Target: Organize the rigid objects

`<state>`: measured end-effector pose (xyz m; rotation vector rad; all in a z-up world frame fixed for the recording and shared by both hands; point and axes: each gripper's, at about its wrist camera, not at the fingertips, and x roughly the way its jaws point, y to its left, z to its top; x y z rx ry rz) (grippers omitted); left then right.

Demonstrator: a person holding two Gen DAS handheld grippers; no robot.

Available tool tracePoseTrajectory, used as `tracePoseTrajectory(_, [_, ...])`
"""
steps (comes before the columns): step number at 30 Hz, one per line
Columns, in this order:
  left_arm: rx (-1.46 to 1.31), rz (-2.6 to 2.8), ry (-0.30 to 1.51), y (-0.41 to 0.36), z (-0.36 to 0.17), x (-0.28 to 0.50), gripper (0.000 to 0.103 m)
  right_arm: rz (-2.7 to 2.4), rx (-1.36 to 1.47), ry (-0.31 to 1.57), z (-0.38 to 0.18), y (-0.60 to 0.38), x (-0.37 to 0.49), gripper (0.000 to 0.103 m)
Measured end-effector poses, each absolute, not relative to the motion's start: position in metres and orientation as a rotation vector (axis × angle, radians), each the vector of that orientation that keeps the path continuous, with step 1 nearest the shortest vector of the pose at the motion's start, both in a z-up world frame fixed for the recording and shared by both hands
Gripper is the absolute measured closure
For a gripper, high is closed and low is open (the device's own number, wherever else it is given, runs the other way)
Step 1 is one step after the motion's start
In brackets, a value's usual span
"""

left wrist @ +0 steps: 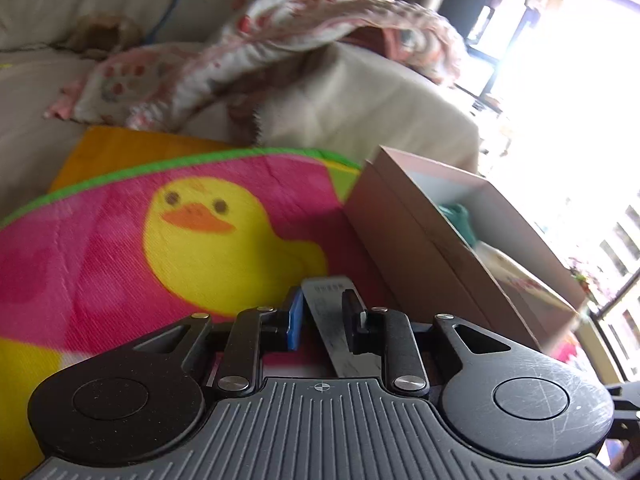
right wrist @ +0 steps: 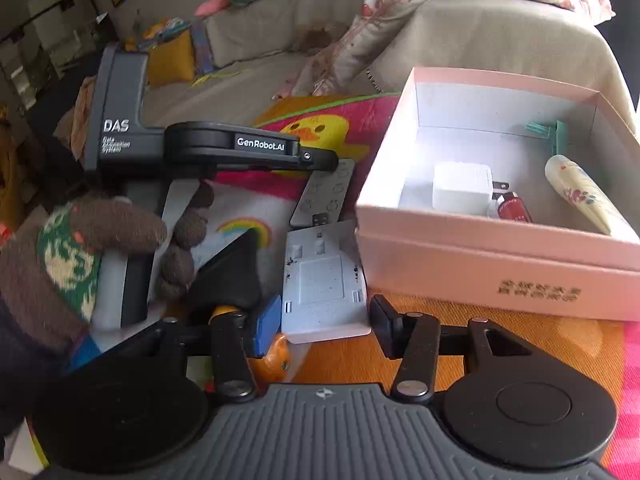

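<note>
My left gripper (left wrist: 325,318) is shut on a flat grey remote control (left wrist: 334,320) and holds it above the duck-print mat (left wrist: 120,248); both show in the right wrist view, gripper (right wrist: 320,162) and remote (right wrist: 326,194). An open pink box (right wrist: 472,256) stands to the right; it holds a white charger (right wrist: 462,188), a red tube (right wrist: 514,208), a cream floral tube (right wrist: 584,196) and a green razor (right wrist: 550,132). My right gripper (right wrist: 326,322) is open around the near edge of a white flat panel (right wrist: 324,280) lying beside the box.
A beige sofa (left wrist: 360,92) with a floral blanket (left wrist: 280,32) lies behind the mat. An orange toy (right wrist: 274,358) and a black wedge-shaped object (right wrist: 234,272) lie left of the white panel. The pink box (left wrist: 440,264) is right of my left gripper.
</note>
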<state>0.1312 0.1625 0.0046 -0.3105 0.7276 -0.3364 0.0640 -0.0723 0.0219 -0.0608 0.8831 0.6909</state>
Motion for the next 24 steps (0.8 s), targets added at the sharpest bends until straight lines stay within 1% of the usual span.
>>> tracePoseTrajectory(6, [-0.295, -0.448, 0.762, 0.153, 0.003, 0.088, 0.08, 0.669, -0.091, 0.875, 0.026, -0.113, 0.026, 0.054])
tracePoseTrajectory(13, [-0.258, -0.547, 0.809, 0.124, 0.006, 0.052, 0.08, 0.427, -0.157, 0.751, 0.027, -0.16, 0.003, 0.054])
tracePoseTrajectory(14, [-0.243, -0.562, 0.822, 0.12, 0.008, 0.05, 0.08, 0.41, -0.148, 0.738, 0.027, -0.165, 0.001, 0.053])
tracePoseTrajectory(15, [-0.221, -0.569, 0.822, 0.116, 0.013, 0.046, 0.08, 0.401, -0.135, 0.73, 0.027, -0.17, 0.0, 0.049])
tracePoseTrajectory(16, [-0.205, -0.55, 0.8, 0.115, 0.018, 0.043, 0.08, 0.393, -0.115, 0.717, 0.026, -0.176, -0.002, 0.047])
tracePoseTrajectory(17, [-0.198, -0.504, 0.763, 0.117, 0.026, 0.043, 0.079, 0.384, -0.097, 0.698, 0.025, -0.181, -0.006, 0.043])
tracePoseTrajectory(20, [-0.261, -0.309, 0.651, 0.133, 0.046, 0.055, 0.08, 0.351, -0.074, 0.646, 0.021, -0.189, -0.007, 0.041])
tracePoseTrajectory(24, [-0.312, -0.166, 0.645, 0.143, 0.049, 0.105, 0.08, 0.32, -0.027, 0.626, 0.016, -0.205, -0.015, 0.04])
